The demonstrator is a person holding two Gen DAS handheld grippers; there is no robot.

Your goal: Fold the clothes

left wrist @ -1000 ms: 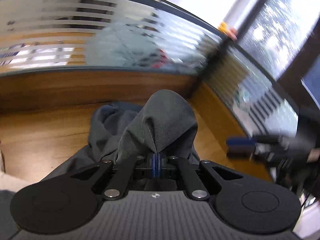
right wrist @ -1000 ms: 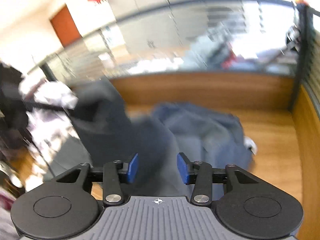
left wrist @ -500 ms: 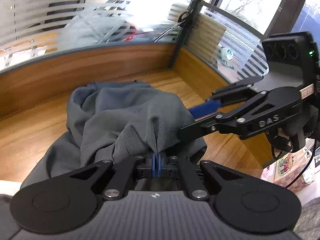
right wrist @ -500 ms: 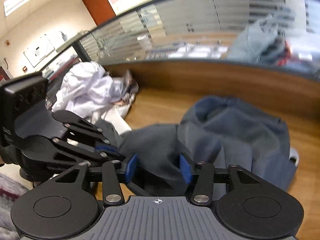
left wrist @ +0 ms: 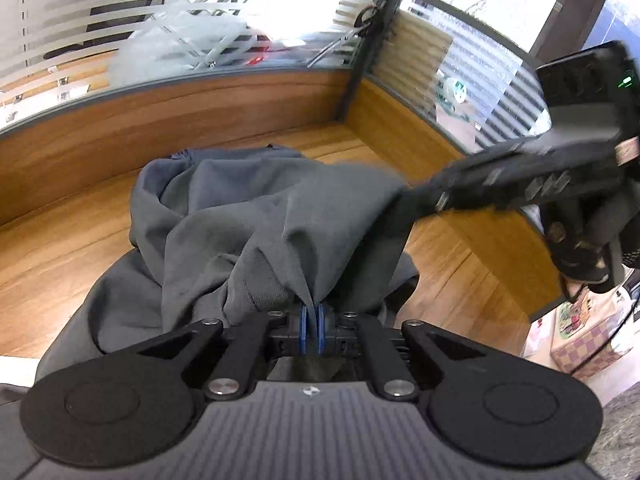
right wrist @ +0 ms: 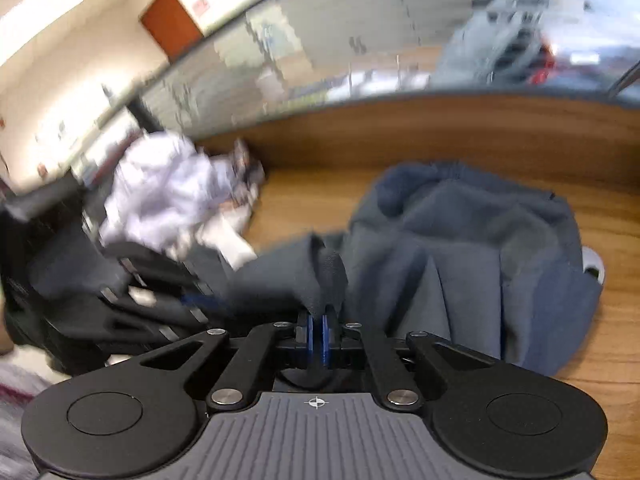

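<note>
A grey garment [left wrist: 248,216] is found bunched on the wooden desk [left wrist: 60,248]. A fold is pinched in the left gripper [left wrist: 313,330], its jaws opening slightly. Another fold is clamped in the right gripper [right wrist: 318,338], jaws nearly closed. White clothes [right wrist: 168,196] are noted far left.

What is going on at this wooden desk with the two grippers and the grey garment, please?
A person is working a hand-held gripper in each hand to fold clothes. The left gripper is pinched on a bunch of the grey garment, and the right gripper has clamped another fold of it, so the cloth is stretched between them above the wooden desk. Nothing is folded yet; most of the garment lies in a rumpled heap. A crumpled white garment waits further along the desk.
</note>
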